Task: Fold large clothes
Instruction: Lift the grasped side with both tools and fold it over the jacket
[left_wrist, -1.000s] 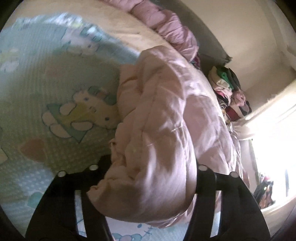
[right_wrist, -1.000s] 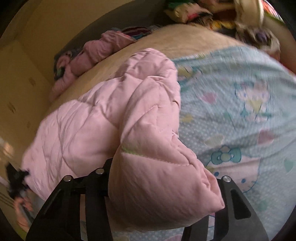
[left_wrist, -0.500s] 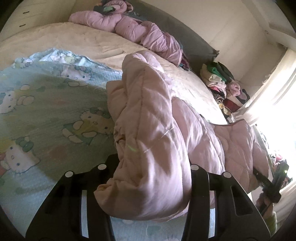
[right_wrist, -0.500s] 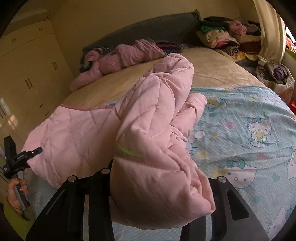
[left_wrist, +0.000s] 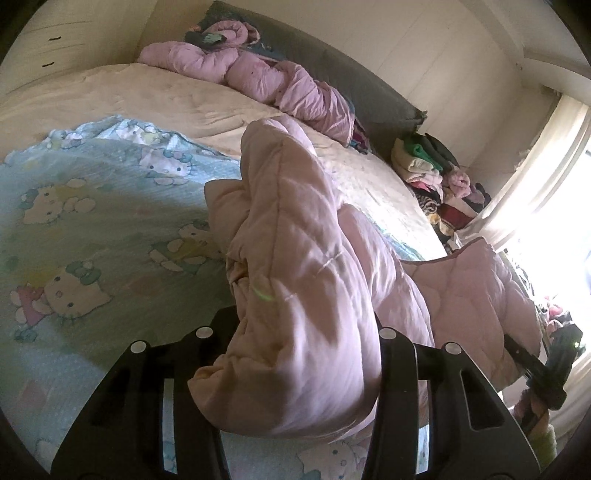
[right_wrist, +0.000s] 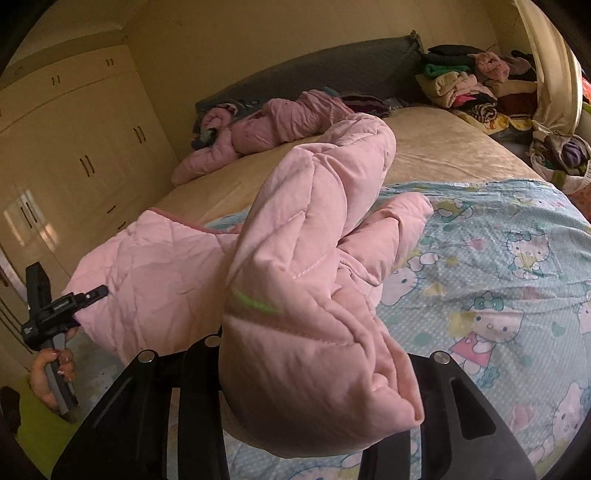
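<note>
A pink quilted padded garment (left_wrist: 306, 266) hangs lifted over the bed, stretched between both grippers. My left gripper (left_wrist: 303, 369) is shut on a thick bunched end of it; the fingertips are hidden by the fabric. My right gripper (right_wrist: 317, 373) is shut on the other bunched end (right_wrist: 306, 295). Each gripper shows in the other's view: the right one at the far right of the left wrist view (left_wrist: 550, 369), the left one at the far left of the right wrist view (right_wrist: 55, 314). The garment's far part sags onto the bed.
The bed carries a blue cartoon-cat sheet (left_wrist: 92, 236) over a beige cover (right_wrist: 443, 147). A second pink padded garment (left_wrist: 258, 77) lies by the dark headboard (right_wrist: 332, 77). A pile of clothes (right_wrist: 476, 85) sits beside the bed. Cream wardrobes (right_wrist: 74, 147) line the wall. A bright window (left_wrist: 554, 206) is on the right.
Both grippers have risen and tilted up with the garment, so more of the room shows. The garment now hangs spread out between them, and each gripper has come into the other's view.
</note>
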